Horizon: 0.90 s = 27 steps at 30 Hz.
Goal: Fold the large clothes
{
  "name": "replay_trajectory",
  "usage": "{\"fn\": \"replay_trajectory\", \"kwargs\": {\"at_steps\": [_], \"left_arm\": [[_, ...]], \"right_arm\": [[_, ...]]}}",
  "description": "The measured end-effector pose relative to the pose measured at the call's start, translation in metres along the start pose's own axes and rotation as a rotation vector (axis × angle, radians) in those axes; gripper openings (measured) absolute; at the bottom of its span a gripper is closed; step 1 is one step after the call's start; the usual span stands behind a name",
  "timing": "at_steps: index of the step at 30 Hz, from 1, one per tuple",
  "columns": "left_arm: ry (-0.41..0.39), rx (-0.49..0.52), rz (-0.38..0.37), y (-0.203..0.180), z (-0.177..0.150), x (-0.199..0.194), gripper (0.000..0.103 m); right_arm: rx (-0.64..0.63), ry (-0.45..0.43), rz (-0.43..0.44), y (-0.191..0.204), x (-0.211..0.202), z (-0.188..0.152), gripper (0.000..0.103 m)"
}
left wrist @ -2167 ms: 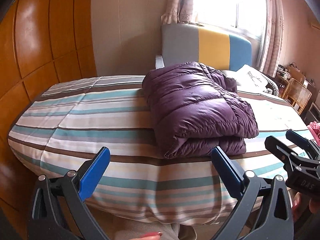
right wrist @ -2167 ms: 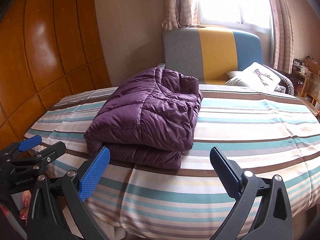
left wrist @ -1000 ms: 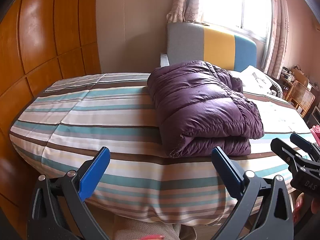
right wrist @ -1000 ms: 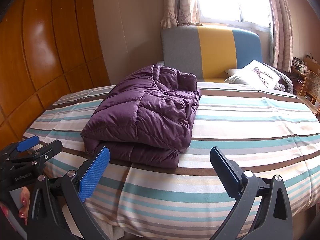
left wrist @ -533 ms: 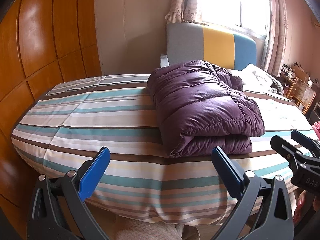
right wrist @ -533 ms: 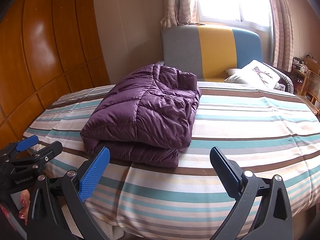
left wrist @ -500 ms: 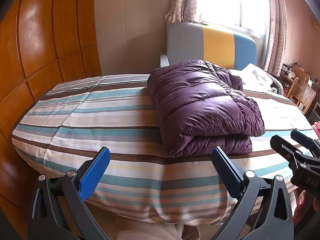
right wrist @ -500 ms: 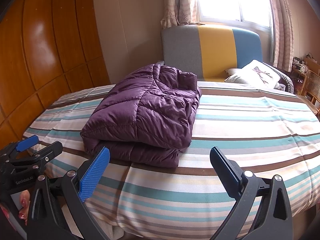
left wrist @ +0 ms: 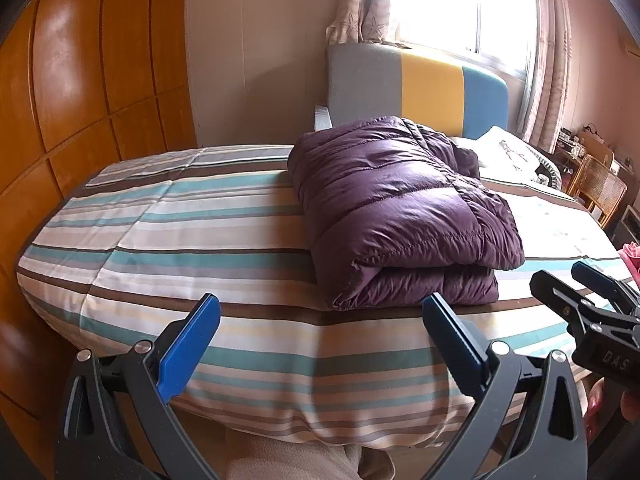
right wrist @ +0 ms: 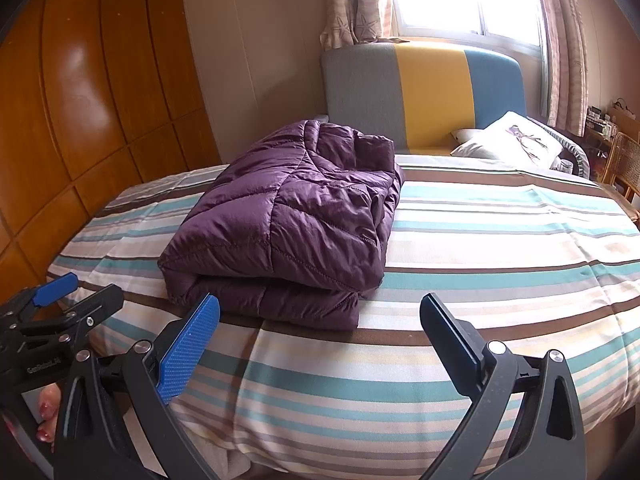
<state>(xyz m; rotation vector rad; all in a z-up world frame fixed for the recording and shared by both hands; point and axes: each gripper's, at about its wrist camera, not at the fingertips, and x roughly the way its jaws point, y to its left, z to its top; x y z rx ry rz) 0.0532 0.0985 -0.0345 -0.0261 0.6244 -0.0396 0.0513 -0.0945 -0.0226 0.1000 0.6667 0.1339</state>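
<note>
From the left wrist view, the left gripper (left wrist: 320, 336) is spread wide and empty, short of the bed (left wrist: 168, 240); the folded purple down jacket (left wrist: 400, 216) lies just ahead, right of centre. From the right wrist view, the right gripper (right wrist: 320, 336) also gapes empty, the jacket (right wrist: 288, 224) resting near-left on the striped cover.

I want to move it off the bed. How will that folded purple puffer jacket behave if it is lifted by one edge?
The jacket looks puffy and quilted, so it is probably light and floppy. Lifted by one edge, its stacked layers would likely unfold. Its shiny fabric may slip.
</note>
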Motion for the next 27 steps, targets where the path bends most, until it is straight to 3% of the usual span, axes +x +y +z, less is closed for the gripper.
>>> {"fn": "replay_trajectory", "kwargs": {"at_steps": [27], "left_arm": [[0.071, -0.028, 0.008, 0.003, -0.003, 0.017, 0.101]], "right_arm": [[0.012, 0.026, 0.002, -0.007, 0.011, 0.003, 0.1]]}}
